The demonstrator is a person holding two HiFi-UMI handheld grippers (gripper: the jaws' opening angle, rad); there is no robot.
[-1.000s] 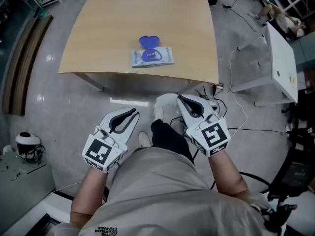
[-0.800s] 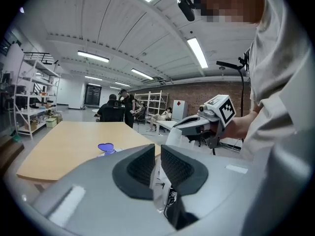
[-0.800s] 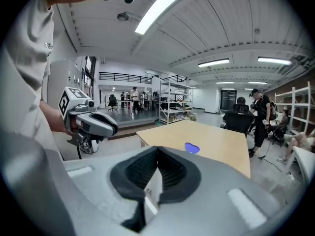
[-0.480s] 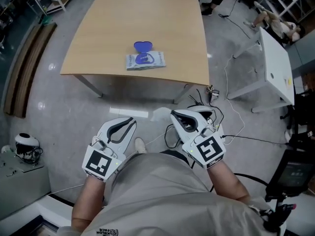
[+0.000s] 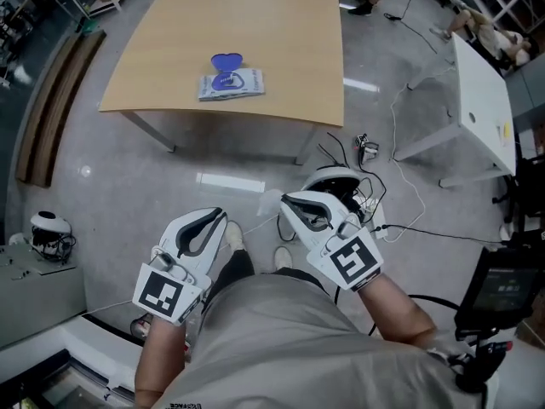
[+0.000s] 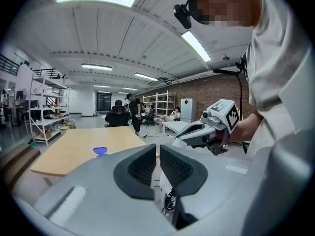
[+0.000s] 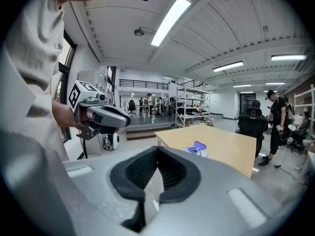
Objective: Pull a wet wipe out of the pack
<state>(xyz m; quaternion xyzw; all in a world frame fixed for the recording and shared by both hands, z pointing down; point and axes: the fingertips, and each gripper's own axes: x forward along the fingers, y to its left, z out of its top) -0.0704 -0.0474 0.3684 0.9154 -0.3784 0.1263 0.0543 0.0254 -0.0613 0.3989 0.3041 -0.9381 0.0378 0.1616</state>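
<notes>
Pale wood makes up the table [image 5: 272, 24] standing ahead of the person on the grey floor. The wet wipe pack [image 5: 232, 84] lies flat on it near the front edge, with its blue lid [image 5: 226, 60] flipped open behind it. Both tools are held low by the person's waist, well apart from the pack. The left gripper [image 5: 219, 216] is pinched to a thin slit with nothing in it. The right gripper [image 5: 288, 201] has its tips pressed together, also empty. Cables [image 5: 387, 207] trail over the floor just beyond the right gripper.
</notes>
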